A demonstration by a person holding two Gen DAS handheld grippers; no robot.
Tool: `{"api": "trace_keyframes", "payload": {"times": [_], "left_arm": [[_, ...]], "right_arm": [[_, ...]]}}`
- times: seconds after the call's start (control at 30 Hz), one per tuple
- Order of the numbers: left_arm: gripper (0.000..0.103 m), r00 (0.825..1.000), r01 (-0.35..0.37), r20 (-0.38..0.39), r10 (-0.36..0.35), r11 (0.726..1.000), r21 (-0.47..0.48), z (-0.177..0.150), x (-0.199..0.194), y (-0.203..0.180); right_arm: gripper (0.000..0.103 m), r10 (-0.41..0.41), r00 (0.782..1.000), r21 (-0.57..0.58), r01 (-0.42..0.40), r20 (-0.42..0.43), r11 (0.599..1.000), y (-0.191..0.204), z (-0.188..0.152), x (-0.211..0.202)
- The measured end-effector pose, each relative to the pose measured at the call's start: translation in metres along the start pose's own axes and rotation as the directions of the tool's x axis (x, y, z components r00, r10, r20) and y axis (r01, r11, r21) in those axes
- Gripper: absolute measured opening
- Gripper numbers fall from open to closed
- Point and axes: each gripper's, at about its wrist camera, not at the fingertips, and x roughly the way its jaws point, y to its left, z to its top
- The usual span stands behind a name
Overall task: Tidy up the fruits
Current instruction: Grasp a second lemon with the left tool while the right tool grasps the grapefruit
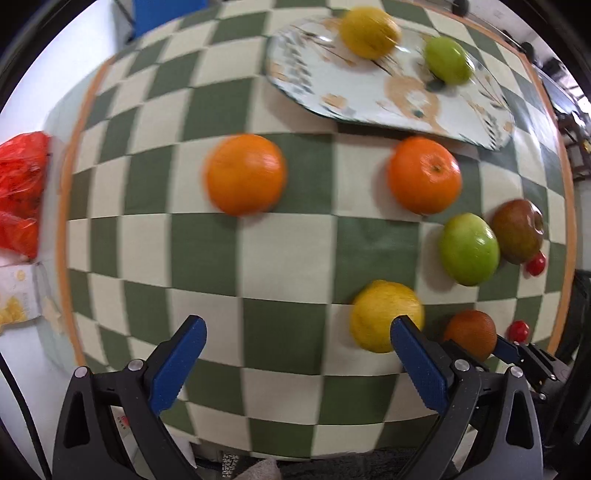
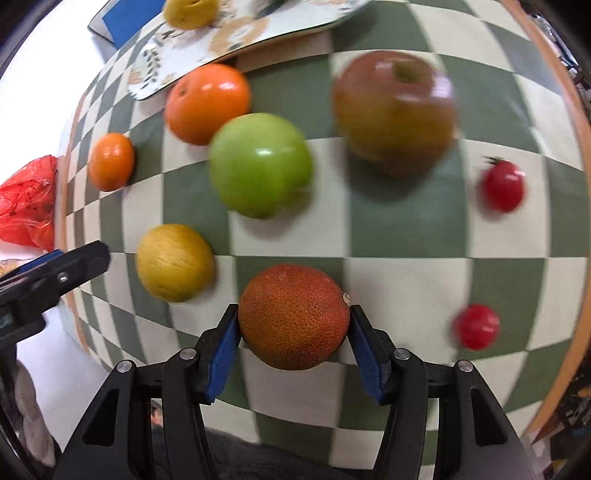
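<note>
My right gripper (image 2: 293, 314) is shut on a dark reddish orange (image 2: 293, 315), its blue pads pressed to both sides, low over the checked cloth (image 2: 406, 280). My left gripper (image 1: 299, 328) is open with nothing between its fingers. A yellow citrus (image 1: 386, 315) lies just by its right finger. The held orange (image 1: 471, 332) shows further right. Two oranges (image 1: 245, 173) (image 1: 424, 175), a green apple (image 1: 469, 249), a red-brown apple (image 1: 517, 230) and two cherry tomatoes (image 2: 502, 186) (image 2: 476, 326) lie loose. The patterned plate (image 1: 369, 85) carries a yellow citrus (image 1: 369, 31) and a green apple (image 1: 447, 61).
A red plastic bag (image 1: 22, 192) and a white packet (image 1: 18, 299) lie off the cloth's left edge. The cloth has an orange border (image 1: 64, 229). Bare checked cloth lies in front of the left gripper. The table's near edge runs just under both grippers.
</note>
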Motion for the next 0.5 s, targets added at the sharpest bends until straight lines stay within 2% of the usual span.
{"api": "trace_keyframes", "payload": {"times": [0.2, 0.3, 0.33, 0.37, 0.5], "left_arm": [[0.102, 0.997, 0.025, -0.070, -0.016, 0.991, 0.132, 0.002, 0.032, -0.041], [0.081, 0.996, 0.053, -0.087, -0.038, 0.982, 0.183, 0.003, 0.045, -0.053], [0.066, 0.994, 0.072, -0.091, -0.056, 0.979, 0.192, 0.003, 0.048, -0.056], [0.056, 0.993, 0.078, -0.097, -0.060, 0.977, 0.196, 0.003, 0.050, -0.058], [0.056, 0.997, 0.034, -0.072, -0.019, 0.977, 0.211, -0.006, 0.051, -0.055]], "right_arm": [[0.060, -0.028, 0.999, 0.012, 0.028, -0.018, 1.000, -0.024, -0.002, 0.003], [0.060, -0.004, 1.000, 0.030, 0.005, -0.012, 1.000, -0.029, -0.004, 0.003], [0.061, -0.002, 1.000, 0.036, 0.002, -0.012, 0.999, -0.031, -0.001, 0.002], [0.061, 0.004, 1.000, 0.046, -0.003, -0.012, 0.999, -0.033, -0.001, 0.002], [0.061, 0.020, 1.000, 0.075, -0.019, -0.018, 0.997, -0.041, 0.005, 0.001]]}}
